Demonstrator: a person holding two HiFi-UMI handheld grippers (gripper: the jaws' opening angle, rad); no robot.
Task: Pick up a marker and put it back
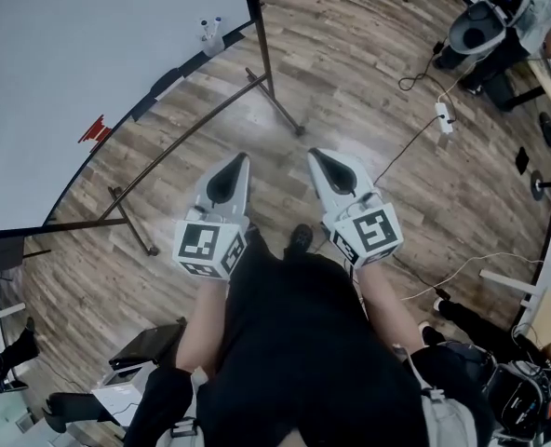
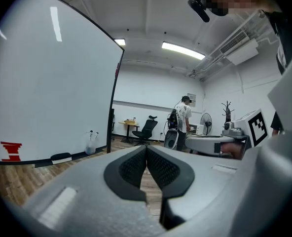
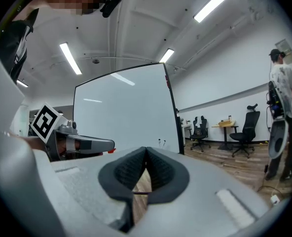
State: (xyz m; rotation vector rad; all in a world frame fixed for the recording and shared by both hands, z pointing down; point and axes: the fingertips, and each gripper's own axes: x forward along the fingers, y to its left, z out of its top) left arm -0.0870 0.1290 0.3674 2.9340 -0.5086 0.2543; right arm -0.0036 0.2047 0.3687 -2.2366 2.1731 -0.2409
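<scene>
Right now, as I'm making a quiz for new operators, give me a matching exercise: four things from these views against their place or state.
Things:
1 left gripper
2 marker cup
3 red marks
4 power strip

Place or state:
A lying on the wood floor
B drawn on the whiteboard
C jaws shut, nothing between them
D standing on the whiteboard's bottom ledge

Pairs: 1-C, 2-D, 3-B, 4-A

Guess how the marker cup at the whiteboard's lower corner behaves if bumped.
Probably light: the cup looks small and translucent. Likely tippy: two markers stand well above its rim. They look round, so they'd probably roll if spilled.
</scene>
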